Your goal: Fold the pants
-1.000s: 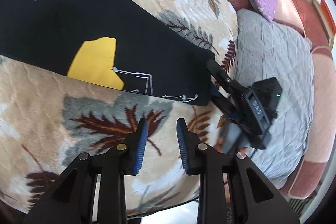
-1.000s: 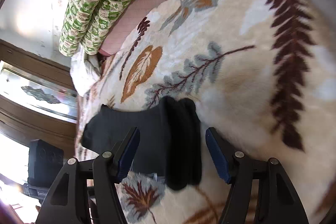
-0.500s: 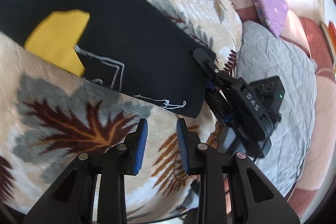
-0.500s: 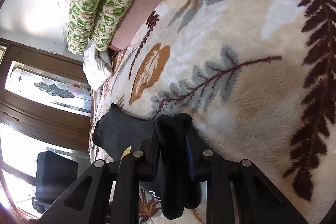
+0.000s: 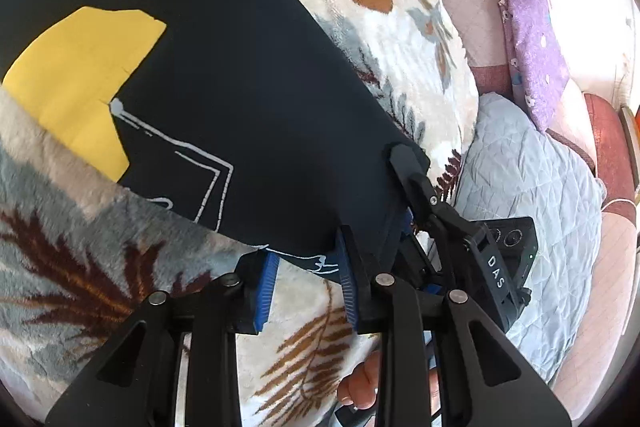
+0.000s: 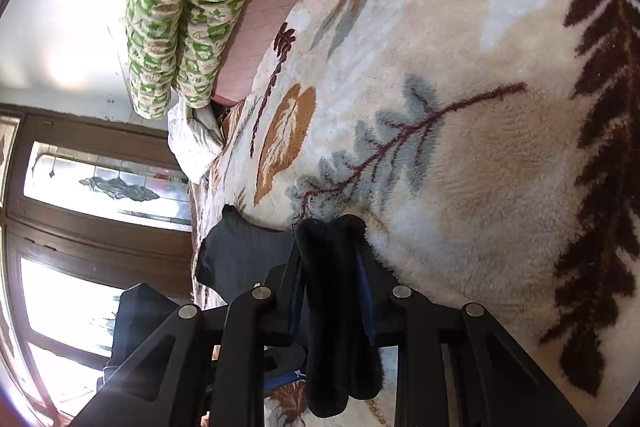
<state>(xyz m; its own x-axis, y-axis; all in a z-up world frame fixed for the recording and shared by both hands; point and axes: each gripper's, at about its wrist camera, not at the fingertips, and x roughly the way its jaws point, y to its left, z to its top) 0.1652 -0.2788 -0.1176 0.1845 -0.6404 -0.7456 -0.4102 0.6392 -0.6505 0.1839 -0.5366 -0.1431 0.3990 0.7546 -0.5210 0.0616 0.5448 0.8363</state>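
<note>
The pants [image 5: 240,115] lie flat on the blanket [image 5: 404,39], ahead of the left gripper [image 5: 306,271]; its jaws stand parted, the hem edge reaching just between their tips, nothing grasped; the right gripper [image 6: 334,267] is clenched on the bunched hem corner, which sticks out beyond its tips; both grippers sit low, angled along the blanket, close together.

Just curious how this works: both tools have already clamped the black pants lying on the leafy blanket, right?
Not both. The right tool is clamped on the black pants, but the left wrist view shows the left tool open at the hem, gripping nothing. The pants do lie on the leafy blanket.
</note>
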